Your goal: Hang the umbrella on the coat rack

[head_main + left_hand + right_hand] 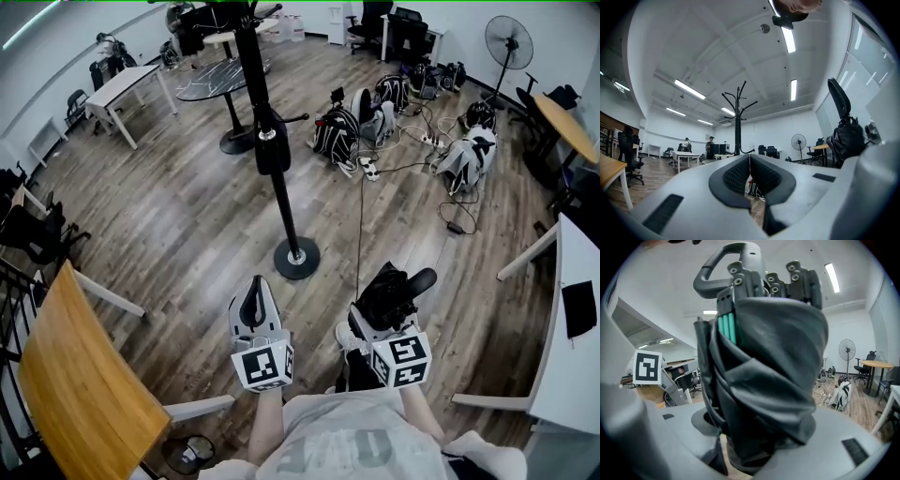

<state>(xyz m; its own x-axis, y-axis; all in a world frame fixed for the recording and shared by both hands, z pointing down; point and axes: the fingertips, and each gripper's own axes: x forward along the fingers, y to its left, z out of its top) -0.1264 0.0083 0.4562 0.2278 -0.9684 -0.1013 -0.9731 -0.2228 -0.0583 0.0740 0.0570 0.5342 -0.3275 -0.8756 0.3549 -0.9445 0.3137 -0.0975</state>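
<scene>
Brown wood makes the table top (66,375) at the left edge of the head view. Next to it, the left gripper (254,305) is closed tight with nothing in it. In the left gripper view its two dark pads (735,176) touch each other.

Ahead of it the black coat rack (281,202) stands on the wooden floor (169,216), near the middle. Its round foot is just past the grippers. Something black hangs on its pole, and I cannot tell what it is.

To the right, the right gripper (382,314) squeezes the folded black umbrella (398,286). In the right gripper view the umbrella fills the space between the jaws and has a grey loop (712,268) at its top. The umbrella is up above the floor, apart from the coat rack.

Farther right, black and white bags (466,155) lie on the floor. A white table (572,375) stands at the floor's right edge.
</scene>
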